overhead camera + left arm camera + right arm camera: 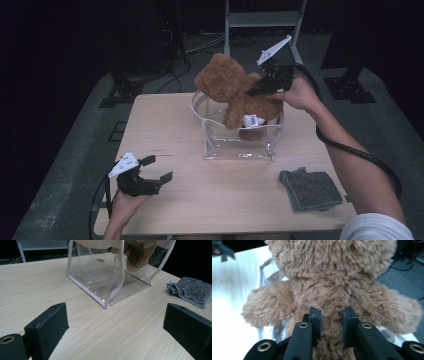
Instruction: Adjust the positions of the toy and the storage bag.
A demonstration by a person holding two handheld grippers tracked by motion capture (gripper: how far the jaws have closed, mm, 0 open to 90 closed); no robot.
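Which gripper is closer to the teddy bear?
The right one. The right gripper is clamped on the teddy bear's body, holding it over the clear bag. The left gripper sits open at the table's near edge, well away from the bear.

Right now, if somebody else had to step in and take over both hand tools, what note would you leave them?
Right gripper: shut on the fluffy brown teddy bear, pinching its back.
Left gripper: open, holds nothing, low over the pale wooden table at its near left.
Bear: its legs are inside the mouth of the clear plastic zip pouch, head and arms above the rim.
Folded grey cloth: untouched, near right.
Left to do: probably lower the bear fully in, then release.
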